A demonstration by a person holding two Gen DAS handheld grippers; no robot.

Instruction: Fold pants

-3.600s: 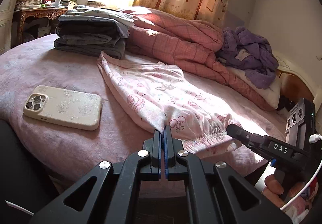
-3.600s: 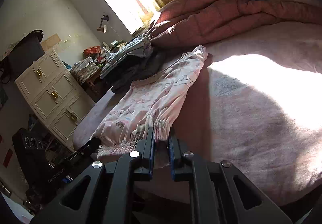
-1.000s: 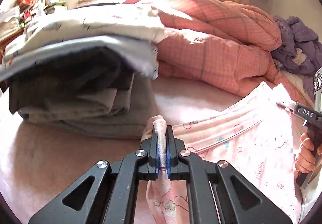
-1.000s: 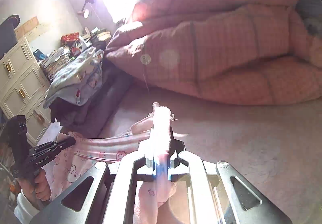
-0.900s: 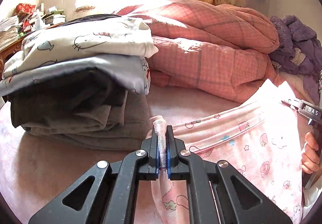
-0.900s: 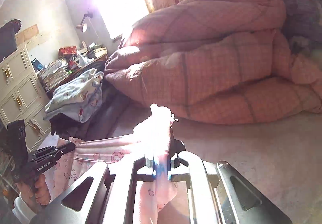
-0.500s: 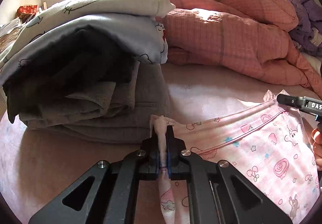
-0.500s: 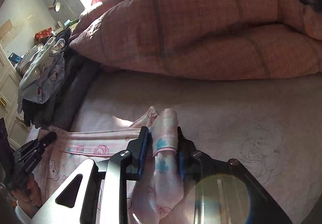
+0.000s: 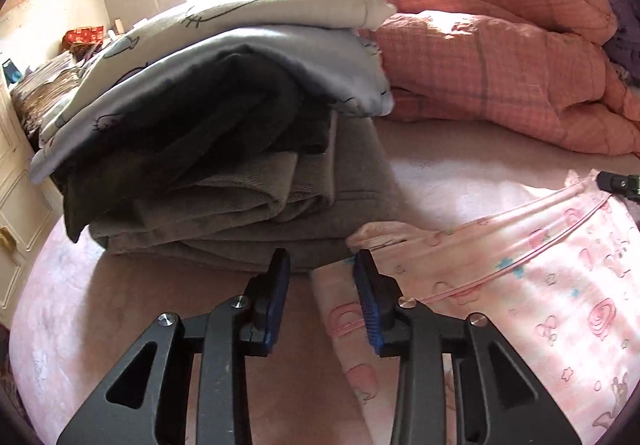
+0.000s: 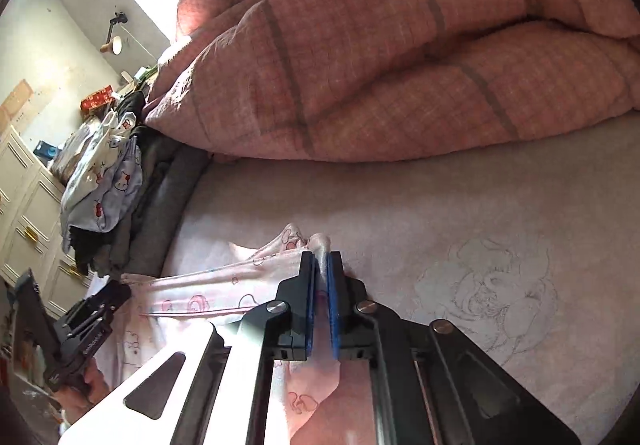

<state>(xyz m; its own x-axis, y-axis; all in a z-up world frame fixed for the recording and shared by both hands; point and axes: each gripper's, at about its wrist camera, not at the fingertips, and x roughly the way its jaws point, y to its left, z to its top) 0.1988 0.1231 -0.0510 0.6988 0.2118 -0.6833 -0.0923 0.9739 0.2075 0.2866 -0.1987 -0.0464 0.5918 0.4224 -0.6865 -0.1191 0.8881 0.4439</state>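
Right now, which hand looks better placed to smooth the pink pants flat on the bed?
Probably left. The left hand-held gripper is opening, with nothing pinched between its pads, beside the pink pants. The right hand-held gripper is shut on the pants' edge.

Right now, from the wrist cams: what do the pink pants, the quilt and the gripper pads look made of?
Pink pants: thin, soft woven or knit cloth, matte, printed; it creases finely. Quilt: padded checked fabric, matte; puffy stitched folds. Left gripper pads: blue, ridged, probably rubber; arms black, matte, likely plastic, though that stays uncertain.
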